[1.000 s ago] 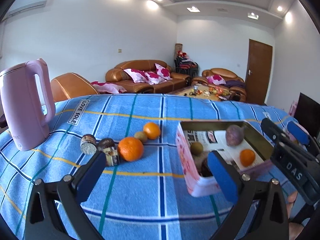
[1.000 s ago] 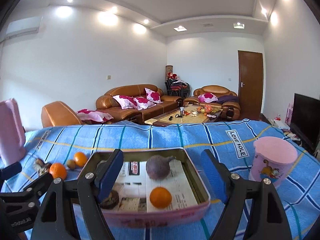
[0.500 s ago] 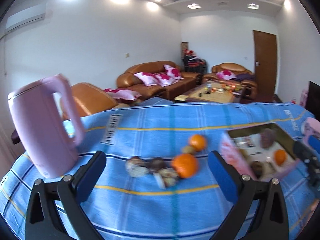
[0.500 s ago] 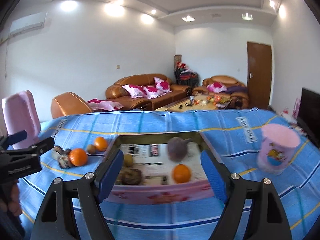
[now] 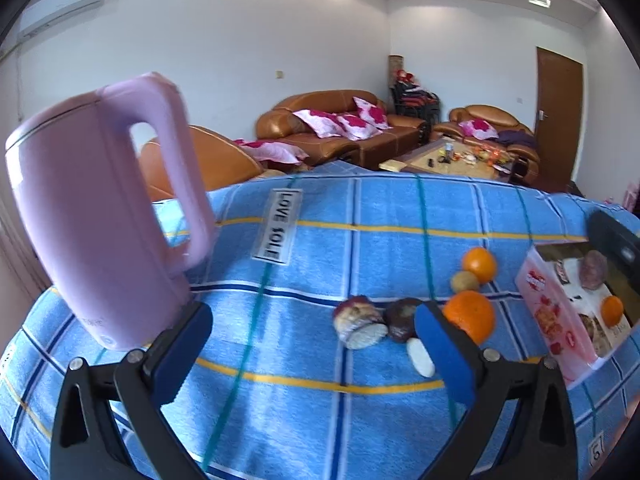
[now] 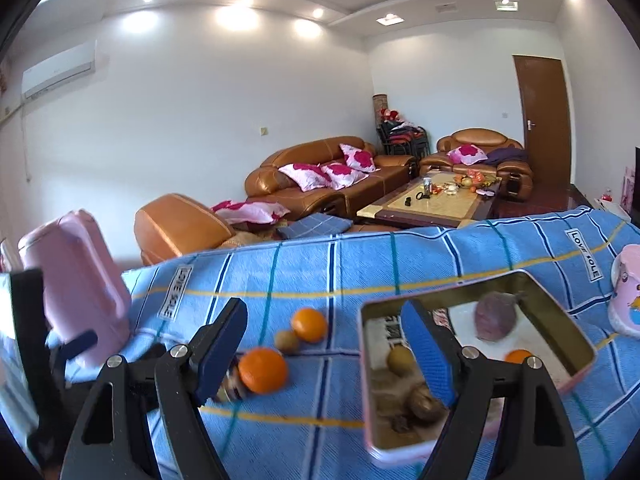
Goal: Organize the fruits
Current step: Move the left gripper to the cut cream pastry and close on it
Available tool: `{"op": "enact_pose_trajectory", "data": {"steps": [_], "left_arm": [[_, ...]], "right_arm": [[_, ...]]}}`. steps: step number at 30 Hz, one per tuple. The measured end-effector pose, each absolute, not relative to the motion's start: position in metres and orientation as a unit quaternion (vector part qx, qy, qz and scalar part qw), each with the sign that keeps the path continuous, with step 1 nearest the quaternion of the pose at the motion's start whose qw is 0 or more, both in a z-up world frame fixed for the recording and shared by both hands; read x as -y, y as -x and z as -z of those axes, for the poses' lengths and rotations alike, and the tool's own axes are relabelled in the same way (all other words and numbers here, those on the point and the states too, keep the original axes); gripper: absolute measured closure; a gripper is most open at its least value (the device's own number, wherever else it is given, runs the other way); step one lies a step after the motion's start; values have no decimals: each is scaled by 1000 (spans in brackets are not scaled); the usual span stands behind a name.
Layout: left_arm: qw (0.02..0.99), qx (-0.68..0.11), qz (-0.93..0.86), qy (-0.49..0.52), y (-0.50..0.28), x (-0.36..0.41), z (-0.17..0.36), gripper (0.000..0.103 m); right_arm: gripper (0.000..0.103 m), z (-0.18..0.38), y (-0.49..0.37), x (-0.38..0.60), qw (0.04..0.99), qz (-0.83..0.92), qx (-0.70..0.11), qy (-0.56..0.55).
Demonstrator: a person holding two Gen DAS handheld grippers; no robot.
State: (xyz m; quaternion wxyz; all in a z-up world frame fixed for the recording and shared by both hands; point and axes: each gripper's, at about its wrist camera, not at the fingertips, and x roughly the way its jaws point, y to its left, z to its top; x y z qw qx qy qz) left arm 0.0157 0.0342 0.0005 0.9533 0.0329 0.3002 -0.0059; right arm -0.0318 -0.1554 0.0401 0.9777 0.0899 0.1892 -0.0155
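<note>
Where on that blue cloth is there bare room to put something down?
Bare cloth lies between the kettle and the fruit cluster, and behind the fruit toward the sofa side. It is crowded between the near orange and the tin.

left gripper: black angular frame is showing triangular cut-outs | fingers: flat blue pads are lining black arms | silver round screws are sitting at each arm joint | right gripper: is showing the same black frame, blue-padded fingers, silver screws, triangular cut-outs
</note>
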Motion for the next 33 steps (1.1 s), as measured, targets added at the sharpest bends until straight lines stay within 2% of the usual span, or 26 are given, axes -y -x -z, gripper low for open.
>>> {"op": "enact_pose_trajectory", "data": {"steps": [5,11,19,23,33], "left_arm": [[944,-321,47,-52,-20,-7,9,12],[924,-371,76,-54,-38,18,26,23],[918,-388,80,-33,-47,13,31,23],[890,-439,126,-4,-53,2,45,27],[898,-427,109,6,-56,1,36,29]], "right_arm": [[22,-26,31,155,982,48,-174,-60],[22,-29,30,173,978,38,-176,-103],[22,-28,26,177,975,33,-183,-118],[22,-27,25,174,976,31,-183,-114],[22,-25,23,170,976,18,-190,-109]]}}
